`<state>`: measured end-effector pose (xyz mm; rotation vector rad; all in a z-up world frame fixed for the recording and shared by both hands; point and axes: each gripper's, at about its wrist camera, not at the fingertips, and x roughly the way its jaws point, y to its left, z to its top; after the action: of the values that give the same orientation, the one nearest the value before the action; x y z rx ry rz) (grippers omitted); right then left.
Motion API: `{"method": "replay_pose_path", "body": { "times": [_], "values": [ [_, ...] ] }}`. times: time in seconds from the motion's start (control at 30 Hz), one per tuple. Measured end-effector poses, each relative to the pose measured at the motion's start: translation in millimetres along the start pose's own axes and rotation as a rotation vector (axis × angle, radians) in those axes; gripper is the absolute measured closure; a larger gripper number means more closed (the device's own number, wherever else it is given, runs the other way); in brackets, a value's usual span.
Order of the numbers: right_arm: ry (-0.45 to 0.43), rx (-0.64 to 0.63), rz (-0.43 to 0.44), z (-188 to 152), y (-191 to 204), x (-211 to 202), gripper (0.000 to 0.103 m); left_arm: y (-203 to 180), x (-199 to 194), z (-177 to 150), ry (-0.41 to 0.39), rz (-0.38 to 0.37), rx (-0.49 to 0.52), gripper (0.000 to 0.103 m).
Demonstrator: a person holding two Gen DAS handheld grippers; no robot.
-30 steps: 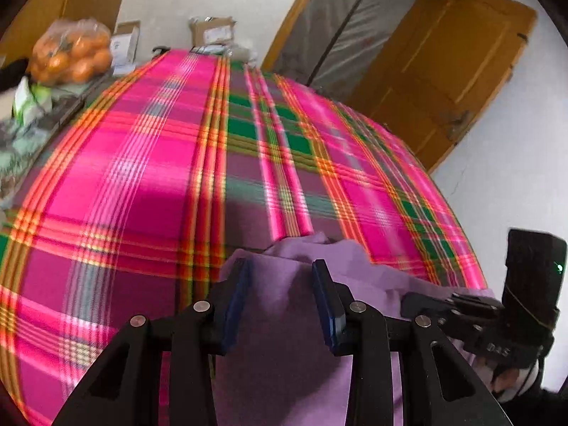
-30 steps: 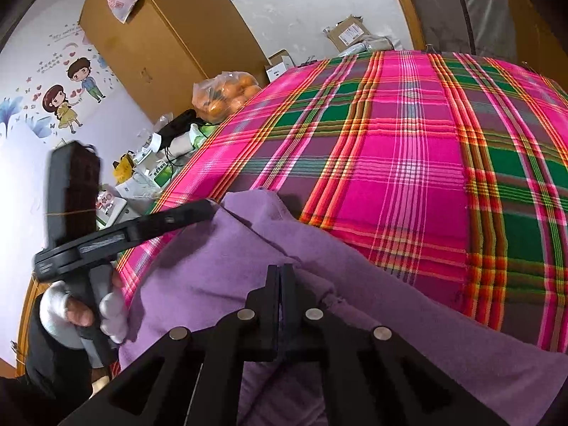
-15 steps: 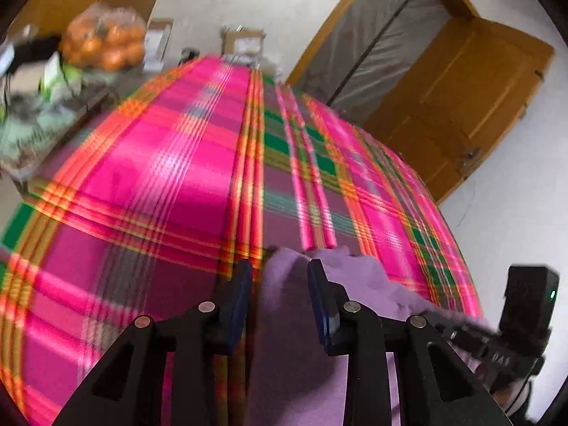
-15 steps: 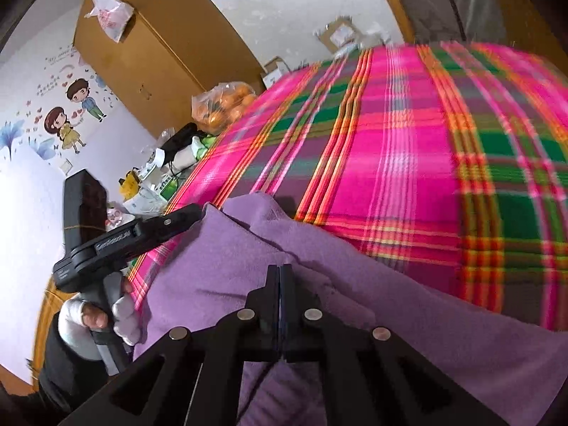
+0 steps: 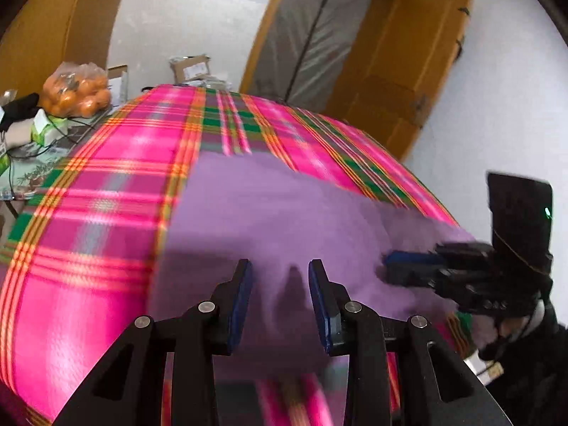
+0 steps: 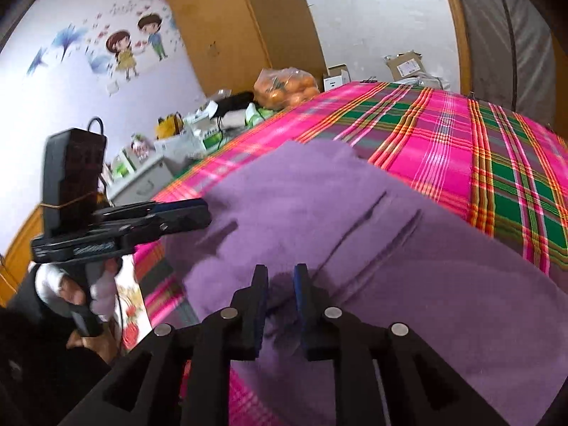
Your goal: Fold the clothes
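Note:
A purple garment (image 5: 284, 213) lies spread flat on the pink plaid cloth (image 5: 106, 213), its far edge straight. My left gripper (image 5: 280, 269) hovers over its near part, open, with nothing pinched between the blue pads. In the same view my right gripper (image 5: 394, 266) reaches in from the right above the garment's edge. In the right wrist view the right gripper (image 6: 281, 273) is opening. The purple garment (image 6: 355, 213) lies under the gap, and the pads do not press on it. The left gripper (image 6: 198, 213) comes in from the left, held by a hand (image 6: 67, 284).
A bag of oranges (image 5: 76, 94) and cardboard boxes (image 5: 191, 69) sit past the far end of the plaid cloth (image 6: 497, 177). A cluttered side table (image 6: 184, 138) stands on the left. A wooden door (image 5: 401, 71) is at the far right and a wardrobe (image 6: 241, 28) at the back.
Both grippers have swept across the cloth, and the purple garment now lies flatter and reaches farther out. The right gripper, shut on the garment before, has parted its jaws and let go.

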<state>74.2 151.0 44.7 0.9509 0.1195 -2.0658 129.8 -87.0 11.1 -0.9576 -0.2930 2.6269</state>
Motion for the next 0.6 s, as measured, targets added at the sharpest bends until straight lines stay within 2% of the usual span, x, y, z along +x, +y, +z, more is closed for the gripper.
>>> {"method": "replay_pose_path", "body": {
  "times": [0.1,0.27,0.47,0.6],
  "values": [
    [-0.004,-0.038,-0.02,-7,4,-1,0.084,-16,7,-15,0.029,0.035,0.065,0.069],
    [-0.013,-0.067,-0.043,-11,6,-1,0.084,-34,9,-29,-0.01,0.121,0.181,0.067],
    [-0.006,-0.073,-0.053,-13,8,-1,0.082,-28,-1,-31,-0.003,0.095,0.133,0.067],
    [0.009,-0.052,-0.025,-7,3,-4,0.082,-21,-3,-15,-0.021,0.108,0.114,0.067]
  ]
}}
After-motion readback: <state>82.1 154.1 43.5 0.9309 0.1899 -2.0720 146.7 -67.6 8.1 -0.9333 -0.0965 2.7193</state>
